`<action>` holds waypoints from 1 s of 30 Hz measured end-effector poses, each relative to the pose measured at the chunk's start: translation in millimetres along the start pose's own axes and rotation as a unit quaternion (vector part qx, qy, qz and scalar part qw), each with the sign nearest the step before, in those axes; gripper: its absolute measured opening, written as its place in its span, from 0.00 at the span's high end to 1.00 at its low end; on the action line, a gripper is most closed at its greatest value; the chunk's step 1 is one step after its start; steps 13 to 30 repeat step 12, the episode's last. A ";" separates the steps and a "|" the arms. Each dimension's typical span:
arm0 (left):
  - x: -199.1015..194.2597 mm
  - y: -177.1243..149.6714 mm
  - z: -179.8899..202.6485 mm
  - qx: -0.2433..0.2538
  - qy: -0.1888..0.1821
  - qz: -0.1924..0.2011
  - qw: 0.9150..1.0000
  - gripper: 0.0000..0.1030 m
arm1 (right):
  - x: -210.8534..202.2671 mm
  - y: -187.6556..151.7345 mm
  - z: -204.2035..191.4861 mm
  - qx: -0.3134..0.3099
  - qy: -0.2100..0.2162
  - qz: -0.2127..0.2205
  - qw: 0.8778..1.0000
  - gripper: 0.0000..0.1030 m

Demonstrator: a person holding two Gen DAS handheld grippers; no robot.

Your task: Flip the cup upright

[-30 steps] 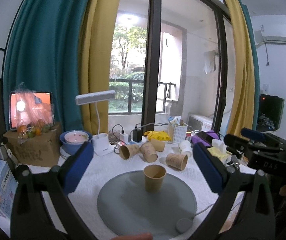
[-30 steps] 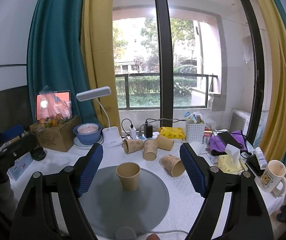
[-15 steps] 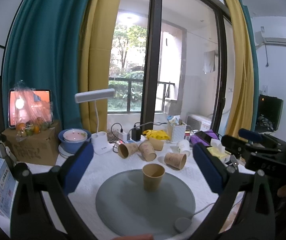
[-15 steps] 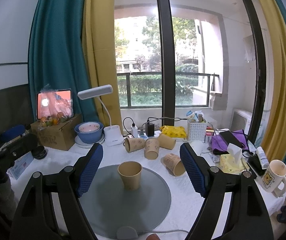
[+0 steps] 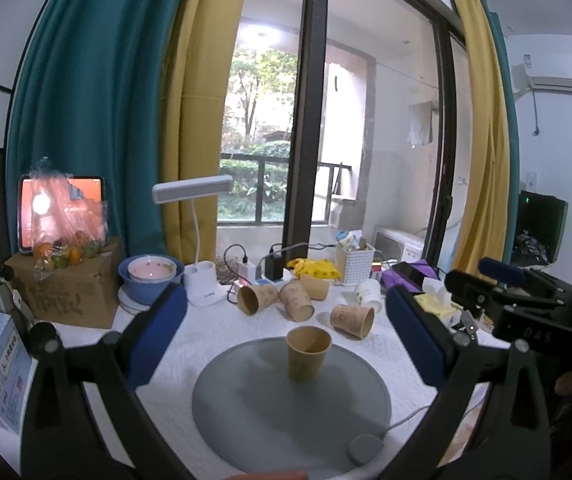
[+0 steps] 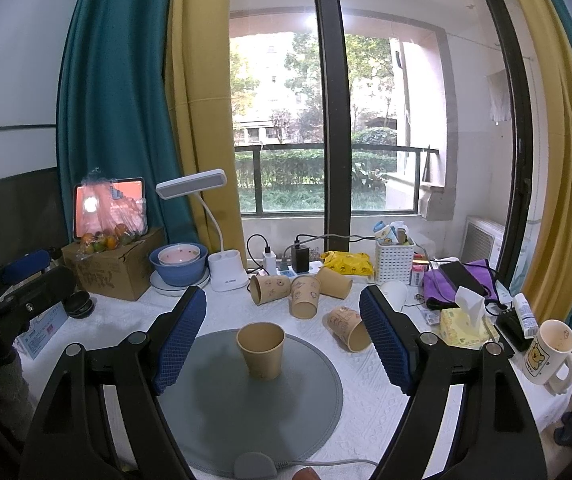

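From the left wrist, the left claw (image 5: 284, 334) is released, its blue pads wide apart and holding nothing, and the cup (image 5: 308, 353) stands mouth-up on the grey mat (image 5: 290, 404), a little toward 12 o'clock of the mat's centre and clear of both pads. The flip looks done, so the main hazard is a careless sweep: a pad brushing the light paper wall would likely tip it over again. Beyond the mat, toward 12 o'clock, several loose cups (image 5: 286, 302) lie on their sides on the table (image 5: 214, 328) and could roll if nudged. From the right wrist, the right claw (image 6: 282, 338) is likewise released and empty, with the cup (image 6: 261, 349) between its pads but touching neither. Closing here would probably crush the thin rim. The cable (image 6: 326, 462) at 6 o'clock of the mat could snag a low claw and drag the mat, upsetting the cup.
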State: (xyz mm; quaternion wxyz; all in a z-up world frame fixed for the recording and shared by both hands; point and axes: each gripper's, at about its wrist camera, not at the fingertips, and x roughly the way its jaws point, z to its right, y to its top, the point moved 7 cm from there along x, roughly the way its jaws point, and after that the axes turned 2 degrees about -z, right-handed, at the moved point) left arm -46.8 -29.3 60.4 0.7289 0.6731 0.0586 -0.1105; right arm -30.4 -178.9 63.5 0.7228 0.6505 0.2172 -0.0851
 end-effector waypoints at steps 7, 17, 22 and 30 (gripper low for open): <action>0.2 -0.2 -0.1 -0.001 0.000 0.000 1.000 0.03 | -0.2 0.0 -0.8 -0.001 0.001 -0.001 1.000 0.21; -4.4 0.0 4.4 0.014 -0.002 0.012 1.000 0.03 | 0.3 -0.1 -1.4 -0.002 0.001 0.000 1.000 0.21; -4.4 0.0 4.4 0.014 -0.002 0.012 1.000 0.03 | 0.3 -0.1 -1.4 -0.002 0.001 0.000 1.000 0.21; -4.4 0.0 4.4 0.014 -0.002 0.012 1.000 0.03 | 0.3 -0.1 -1.4 -0.002 0.001 0.000 1.000 0.21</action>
